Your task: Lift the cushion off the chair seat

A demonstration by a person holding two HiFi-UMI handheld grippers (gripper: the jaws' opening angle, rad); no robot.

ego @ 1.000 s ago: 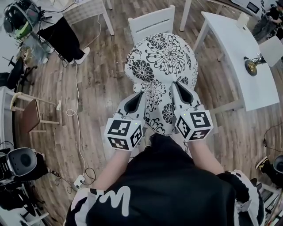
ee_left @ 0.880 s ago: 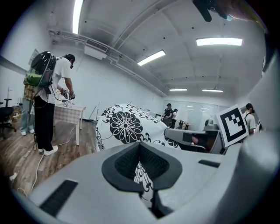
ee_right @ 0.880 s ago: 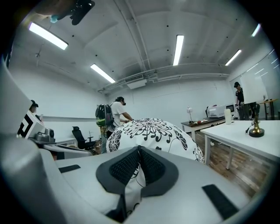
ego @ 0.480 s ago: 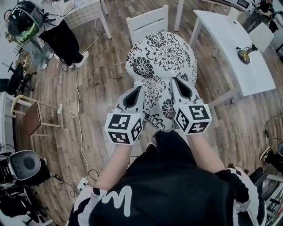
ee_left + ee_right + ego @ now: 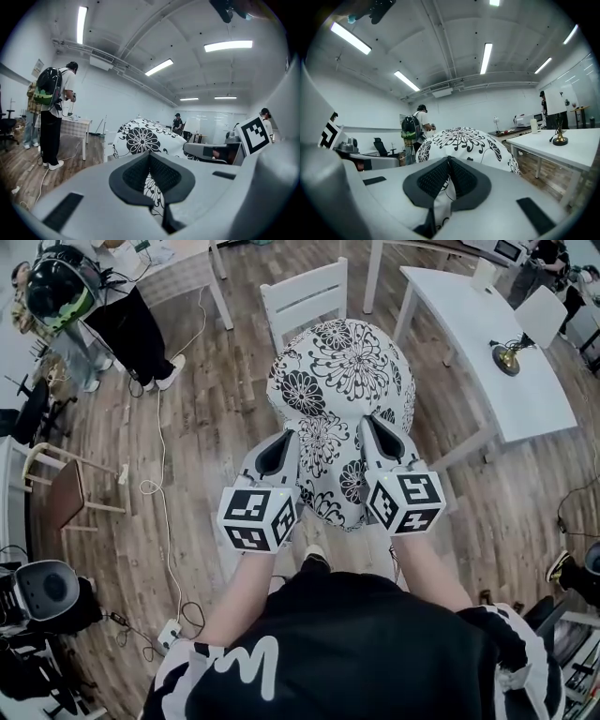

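Cushion fabric is clamped tight in both claws, left gripper and right gripper side by side on its near edge. It's held aloft, now drawn back from the white chair. The lift looks done!

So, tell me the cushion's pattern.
White with a black floral print; the cushion shows best in the head view.

Right tool clamped on floral cushion, white table at right
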